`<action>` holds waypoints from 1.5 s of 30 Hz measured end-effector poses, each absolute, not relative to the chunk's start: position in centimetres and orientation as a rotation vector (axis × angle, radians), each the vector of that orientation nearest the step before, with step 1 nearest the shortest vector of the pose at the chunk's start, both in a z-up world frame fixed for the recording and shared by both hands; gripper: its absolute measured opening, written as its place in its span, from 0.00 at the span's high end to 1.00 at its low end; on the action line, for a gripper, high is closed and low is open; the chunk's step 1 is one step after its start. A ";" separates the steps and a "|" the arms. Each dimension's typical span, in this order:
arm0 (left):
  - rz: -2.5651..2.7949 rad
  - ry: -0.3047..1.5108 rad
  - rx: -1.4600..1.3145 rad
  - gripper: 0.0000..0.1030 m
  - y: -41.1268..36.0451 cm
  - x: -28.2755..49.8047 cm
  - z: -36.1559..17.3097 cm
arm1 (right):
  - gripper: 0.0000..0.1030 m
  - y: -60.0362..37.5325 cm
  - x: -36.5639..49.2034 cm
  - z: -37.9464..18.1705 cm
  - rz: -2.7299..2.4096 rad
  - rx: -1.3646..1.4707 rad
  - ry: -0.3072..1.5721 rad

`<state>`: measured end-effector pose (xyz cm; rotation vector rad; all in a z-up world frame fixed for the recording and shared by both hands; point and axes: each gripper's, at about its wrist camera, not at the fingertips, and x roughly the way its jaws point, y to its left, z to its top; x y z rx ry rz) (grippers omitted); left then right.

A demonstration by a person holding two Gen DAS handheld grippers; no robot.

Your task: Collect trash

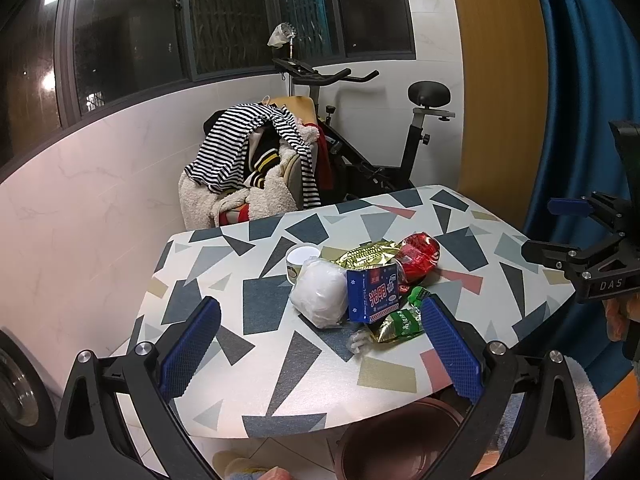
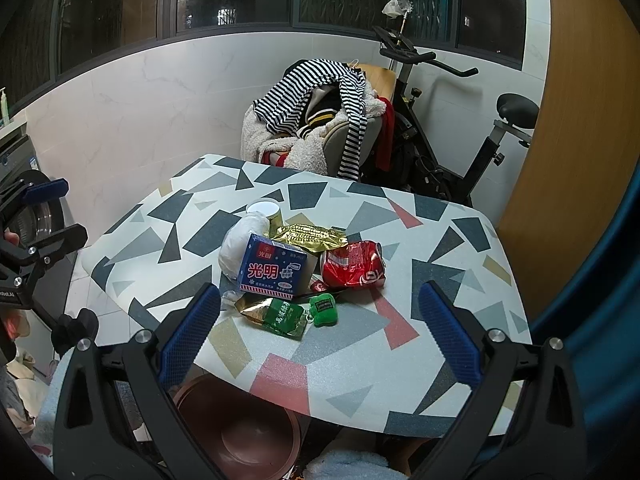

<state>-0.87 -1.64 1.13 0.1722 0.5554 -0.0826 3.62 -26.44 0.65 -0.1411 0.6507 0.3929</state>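
A pile of trash lies on the patterned table [image 1: 260, 304] [image 2: 440, 232]: a blue carton [image 1: 372, 294] [image 2: 274, 270], a white plastic bag [image 1: 320, 292] [image 2: 240, 240], a gold wrapper [image 1: 366, 256] [image 2: 308, 236], a crushed red can [image 1: 418, 254] [image 2: 352, 266], a green packet [image 1: 400, 322] [image 2: 280, 314], a small green plush [image 2: 324, 310] and a paper cup [image 1: 298, 260] [image 2: 264, 208]. My left gripper [image 1: 320, 348] is open and empty, near the pile. My right gripper [image 2: 320, 332] is open and empty, in front of the pile.
A brown bin [image 1: 400, 440] [image 2: 236, 428] stands on the floor under the table's near edge. A chair heaped with clothes [image 1: 256, 164] [image 2: 320, 120] and an exercise bike [image 1: 400, 144] [image 2: 460, 140] stand behind the table. A washing machine [image 2: 36, 220] is at the left.
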 end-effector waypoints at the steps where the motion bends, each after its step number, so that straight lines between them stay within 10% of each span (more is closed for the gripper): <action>1: -0.083 0.555 0.172 0.05 -1.6 -0.9 1.1 | 0.05 -26.4 3.6 0.6 0.392 -0.142 0.650; 28: -0.108 0.577 0.147 0.05 -1.8 -0.7 0.6 | 0.05 -26.4 3.7 0.3 0.393 -0.139 0.660; 45: -0.067 0.609 0.151 0.05 1.8 2.2 -5.4 | 0.05 -25.7 6.4 -9.2 0.407 -0.103 0.833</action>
